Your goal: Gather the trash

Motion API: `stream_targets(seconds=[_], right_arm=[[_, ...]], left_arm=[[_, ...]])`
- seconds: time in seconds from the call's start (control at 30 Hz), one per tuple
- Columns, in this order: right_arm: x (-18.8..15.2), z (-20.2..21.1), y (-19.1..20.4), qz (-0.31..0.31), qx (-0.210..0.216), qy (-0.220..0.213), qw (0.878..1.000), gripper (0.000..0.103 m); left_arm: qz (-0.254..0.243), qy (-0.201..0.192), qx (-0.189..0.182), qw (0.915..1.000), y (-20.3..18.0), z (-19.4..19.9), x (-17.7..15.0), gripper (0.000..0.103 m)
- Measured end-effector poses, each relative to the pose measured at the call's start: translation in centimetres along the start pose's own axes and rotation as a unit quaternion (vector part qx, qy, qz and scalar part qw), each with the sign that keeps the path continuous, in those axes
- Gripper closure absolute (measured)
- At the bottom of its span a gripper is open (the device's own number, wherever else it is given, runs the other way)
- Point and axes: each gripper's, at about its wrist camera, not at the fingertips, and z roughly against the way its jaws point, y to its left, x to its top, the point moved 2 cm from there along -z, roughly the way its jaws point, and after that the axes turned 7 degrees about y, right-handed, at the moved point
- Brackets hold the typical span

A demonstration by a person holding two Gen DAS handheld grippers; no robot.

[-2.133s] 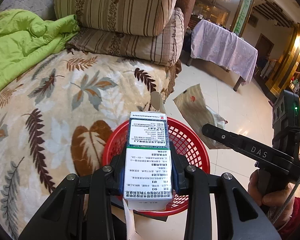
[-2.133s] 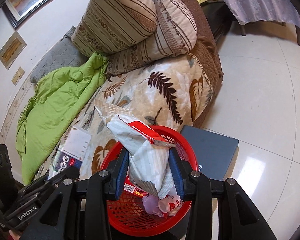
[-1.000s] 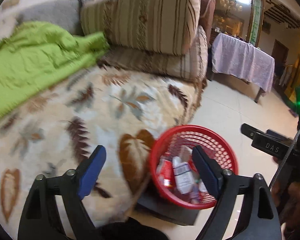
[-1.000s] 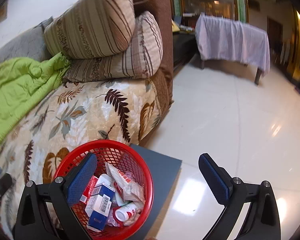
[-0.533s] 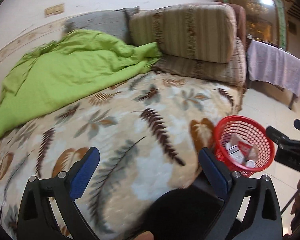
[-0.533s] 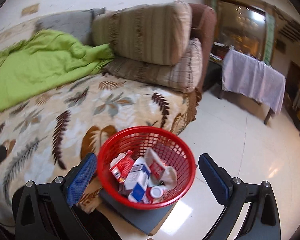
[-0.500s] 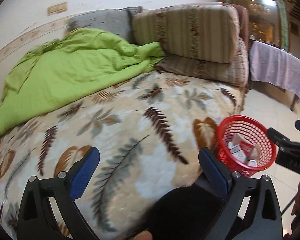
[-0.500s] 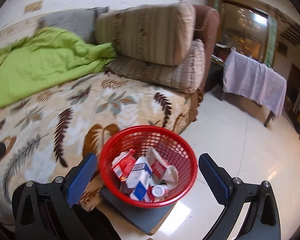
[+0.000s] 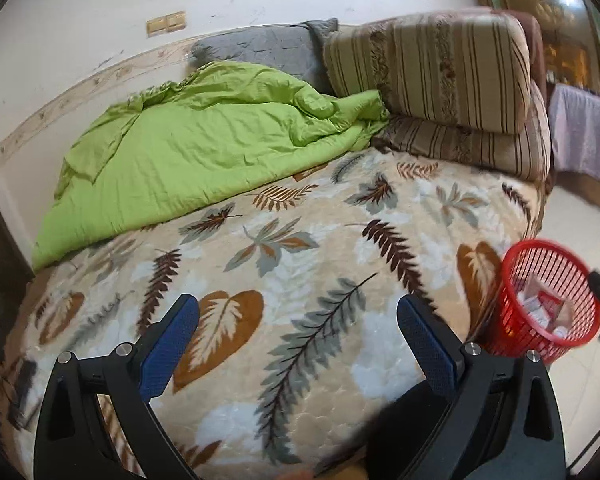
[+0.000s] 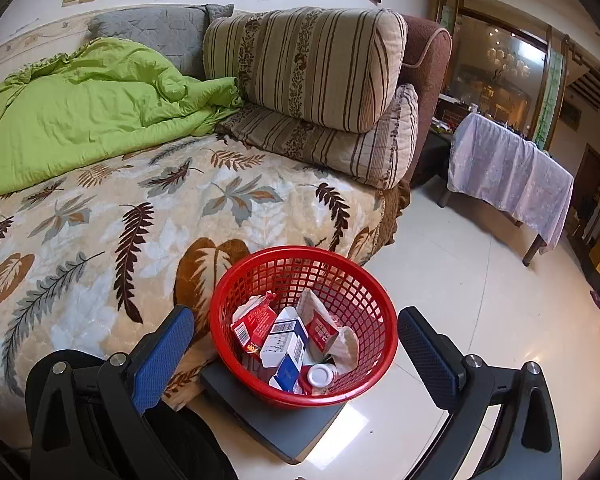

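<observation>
A red mesh basket (image 10: 364,280) stands on a grey flat box (image 10: 284,428) on the floor beside the bed. Inside it lie a red carton (image 10: 256,326), a white and blue box (image 10: 286,338), a crumpled wrapper (image 10: 320,320) and a white cap (image 10: 320,375). My right gripper (image 10: 296,348) hangs open just above and in front of the basket, holding nothing. My left gripper (image 9: 298,338) is open and empty over the leaf-patterned blanket (image 9: 300,248). The same basket (image 9: 548,304) shows at the right edge of the left wrist view.
A green quilt (image 9: 204,152) lies bunched at the back of the bed. Striped cushions (image 10: 312,68) are stacked by the brown armrest (image 10: 424,76). A table under a lilac cloth (image 10: 508,172) stands across the shiny tiled floor (image 10: 480,312).
Both grippers opened and dropped their loads, the white box and the crumpled bag, into the basket. They then pulled back, the left one swinging left over the bed.
</observation>
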Motion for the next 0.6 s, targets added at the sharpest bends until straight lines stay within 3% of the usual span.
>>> stream_targets(seconds=[0.13, 0.6], right_arm=[[0.00, -0.16, 0.05, 0.000, 0.004, 0.001, 1.000, 0.000], [-0.16, -0.35, -0.23, -0.005, 0.007, 0.007, 1.000, 0.000]], left_arm=[[-0.005, -0.013, 0.005, 0.9999, -0.26, 0.39, -0.09, 0.004], [0.003, -0.014, -0.028, 0.9995, -0.35, 0.55, -0.36, 0.004]])
